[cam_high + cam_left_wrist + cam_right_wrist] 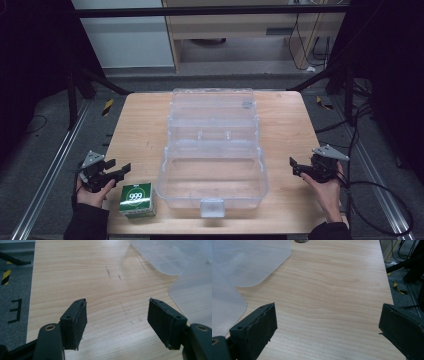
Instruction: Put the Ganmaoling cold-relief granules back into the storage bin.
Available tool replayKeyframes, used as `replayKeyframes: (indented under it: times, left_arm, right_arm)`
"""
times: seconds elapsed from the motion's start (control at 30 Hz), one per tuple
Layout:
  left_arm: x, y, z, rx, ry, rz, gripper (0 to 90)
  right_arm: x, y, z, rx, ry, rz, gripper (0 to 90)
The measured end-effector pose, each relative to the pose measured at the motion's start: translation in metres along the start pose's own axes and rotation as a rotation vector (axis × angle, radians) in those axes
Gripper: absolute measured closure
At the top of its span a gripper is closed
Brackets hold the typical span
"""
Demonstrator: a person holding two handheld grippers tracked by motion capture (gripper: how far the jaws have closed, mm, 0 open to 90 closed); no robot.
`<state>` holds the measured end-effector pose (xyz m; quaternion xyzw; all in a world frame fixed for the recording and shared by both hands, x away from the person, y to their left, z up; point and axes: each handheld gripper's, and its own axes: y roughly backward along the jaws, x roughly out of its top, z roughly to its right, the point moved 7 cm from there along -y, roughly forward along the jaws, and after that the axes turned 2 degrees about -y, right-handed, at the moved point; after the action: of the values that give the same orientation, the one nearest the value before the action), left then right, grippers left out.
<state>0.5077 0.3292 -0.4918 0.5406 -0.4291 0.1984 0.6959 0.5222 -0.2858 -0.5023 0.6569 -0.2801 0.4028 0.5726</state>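
A clear plastic storage box [212, 175] stands open in the middle of the wooden table [140, 130], its lid [212, 107] folded back away from me. A small green and white carton marked 999 [137, 199] sits near the front edge, left of the box. My left gripper [118, 171] hovers open just left of the carton, with nothing between its jaws. My right gripper [294, 166] is held open right of the box, also with nothing in it. In the left gripper view the box [197, 290] shows at the right; in the right gripper view the box [227, 302] is at the left.
The table's left edge [31, 290] drops to grey floor with yellow-black tape [5, 277]. Cables [380, 195] trail on the floor to the right. A black frame [210, 11] crosses behind the table, with cabinets beyond it.
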Motion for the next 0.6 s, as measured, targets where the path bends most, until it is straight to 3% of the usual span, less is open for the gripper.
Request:
replayKeyframes:
  times: [0.13, 0.4, 0.6]
  left_arm:
    - [0.007, 0.005, 0.006, -0.026, -0.041, 0.005, 29.9]
    - [0.012, 0.017, 0.014, -0.082, -0.109, -0.034, 27.6]
    - [0.021, 0.033, 0.019, -0.154, -0.183, -0.069, 25.0]
  right_arm:
    - [-0.004, 0.006, -0.002, -0.002, -0.001, 0.002, 1.4]
    - [-0.009, 0.006, -0.005, 0.0, 0.008, -0.011, 0.6]
    - [-0.012, 0.008, -0.006, 0.017, -0.001, -0.021, 0.4]
